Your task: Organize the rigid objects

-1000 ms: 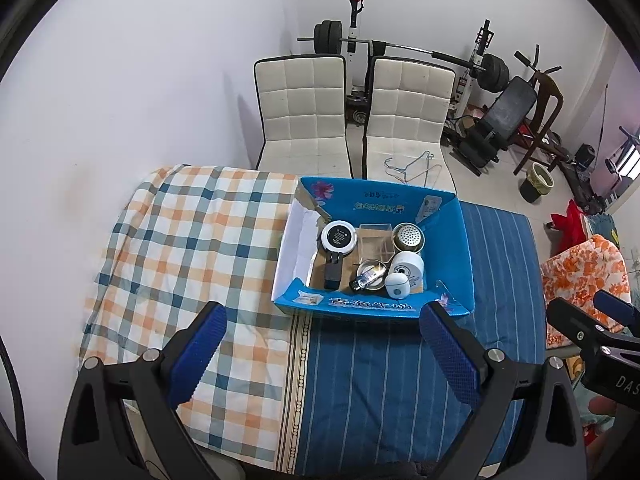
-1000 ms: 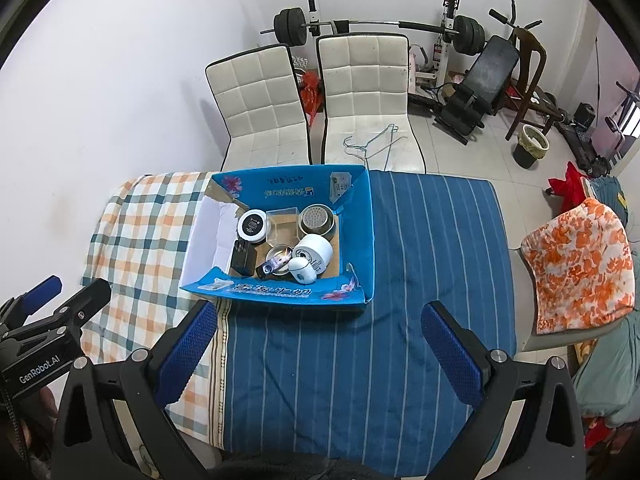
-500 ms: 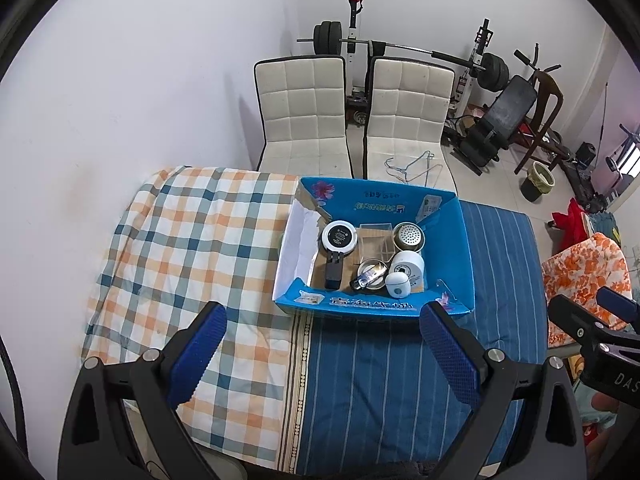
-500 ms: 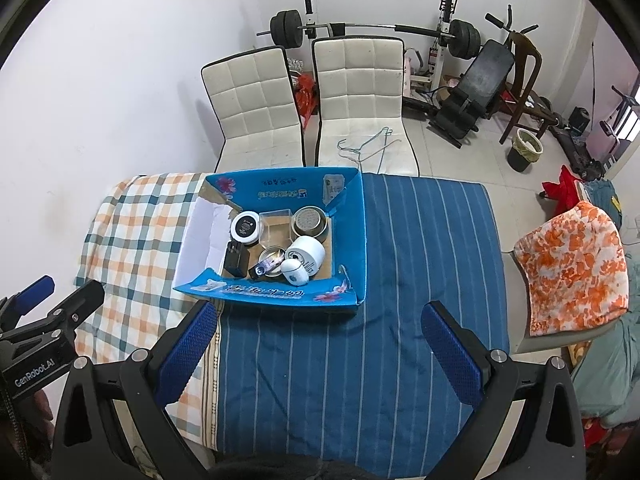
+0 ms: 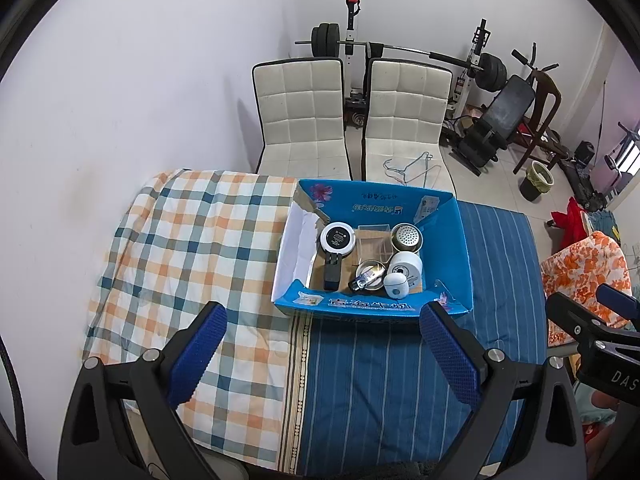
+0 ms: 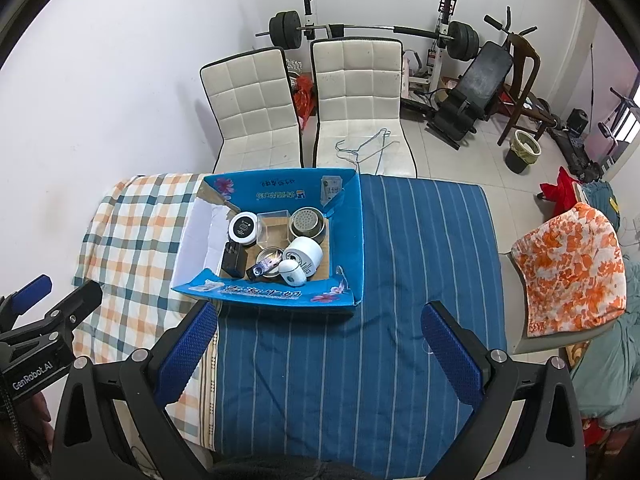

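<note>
Both our left claw (image 5: 320, 356) and right claw (image 6: 318, 354) hang wide and empty, while ahead the blue cardboard box (image 5: 460, 248) holds every small item we see, fitting either sorting done or unpacking ahead.

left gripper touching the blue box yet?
Apart. In the right wrist view the left gripper is off to the side over the checked cloth, with cloth showing between it and the blue box. Jaws open, empty.
</note>
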Tool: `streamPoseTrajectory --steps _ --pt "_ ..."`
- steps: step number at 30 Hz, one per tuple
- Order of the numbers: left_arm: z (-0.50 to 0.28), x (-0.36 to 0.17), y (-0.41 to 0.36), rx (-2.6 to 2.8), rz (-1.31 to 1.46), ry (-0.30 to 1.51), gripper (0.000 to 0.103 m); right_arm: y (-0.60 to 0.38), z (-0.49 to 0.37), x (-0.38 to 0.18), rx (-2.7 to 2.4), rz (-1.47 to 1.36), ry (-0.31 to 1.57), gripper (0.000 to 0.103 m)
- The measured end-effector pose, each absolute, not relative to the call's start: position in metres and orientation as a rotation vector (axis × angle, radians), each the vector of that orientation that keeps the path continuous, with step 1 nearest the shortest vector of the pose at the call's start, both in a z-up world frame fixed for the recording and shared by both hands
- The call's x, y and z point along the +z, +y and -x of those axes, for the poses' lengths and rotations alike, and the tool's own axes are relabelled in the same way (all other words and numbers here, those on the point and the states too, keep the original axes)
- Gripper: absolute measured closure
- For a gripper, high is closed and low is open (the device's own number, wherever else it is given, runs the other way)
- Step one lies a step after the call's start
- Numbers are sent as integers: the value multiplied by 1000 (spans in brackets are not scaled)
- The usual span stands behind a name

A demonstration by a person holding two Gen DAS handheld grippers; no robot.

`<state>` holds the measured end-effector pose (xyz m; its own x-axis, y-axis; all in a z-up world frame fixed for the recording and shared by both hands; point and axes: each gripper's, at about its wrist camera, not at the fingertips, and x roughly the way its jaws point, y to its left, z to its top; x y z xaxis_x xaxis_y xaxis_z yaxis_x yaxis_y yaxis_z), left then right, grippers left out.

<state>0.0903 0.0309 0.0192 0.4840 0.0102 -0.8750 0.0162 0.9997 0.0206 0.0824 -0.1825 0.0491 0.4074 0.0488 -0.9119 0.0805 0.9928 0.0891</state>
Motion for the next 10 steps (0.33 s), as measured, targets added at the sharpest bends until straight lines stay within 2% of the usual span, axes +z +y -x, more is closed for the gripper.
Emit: streamPoseTrajectory --steps 10 --pt "-93 22 32 -3 -27 1055 4 -185 -81 52 -20 -120 1146 0"
